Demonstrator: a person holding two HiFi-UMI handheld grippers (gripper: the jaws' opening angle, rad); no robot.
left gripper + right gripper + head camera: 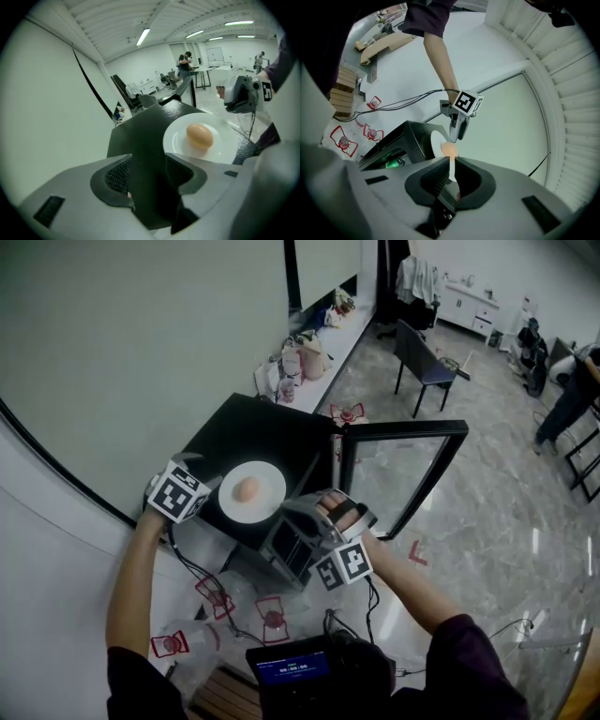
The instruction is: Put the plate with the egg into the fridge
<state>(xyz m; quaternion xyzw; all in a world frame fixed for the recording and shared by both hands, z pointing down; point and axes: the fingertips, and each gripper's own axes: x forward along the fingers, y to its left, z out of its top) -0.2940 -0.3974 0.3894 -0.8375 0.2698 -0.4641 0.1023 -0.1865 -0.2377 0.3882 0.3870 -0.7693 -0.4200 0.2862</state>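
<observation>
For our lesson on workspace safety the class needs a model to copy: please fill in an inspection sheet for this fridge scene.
Surface: black fridge top, nothing at it but the white plate.
Job's things: egg lies on the plate; plate on or just above the top; fridge door open.
Clutter: green can inside the fridge; red floor markers.
Grippers: right gripper, fingers shut on the plate rim; left gripper open, empty.
Cables: black cables across the floor.
Surroundings: chair, person, cluttered counter.

Mid-frame, the plate (267, 482) is white, the egg (247, 489) pale orange, the fridge (246, 432) black. My left claw (149, 176) and right claw (451, 176) are grey, black-padded, their cubes (178, 493) patterned with black-and-white squares.
</observation>
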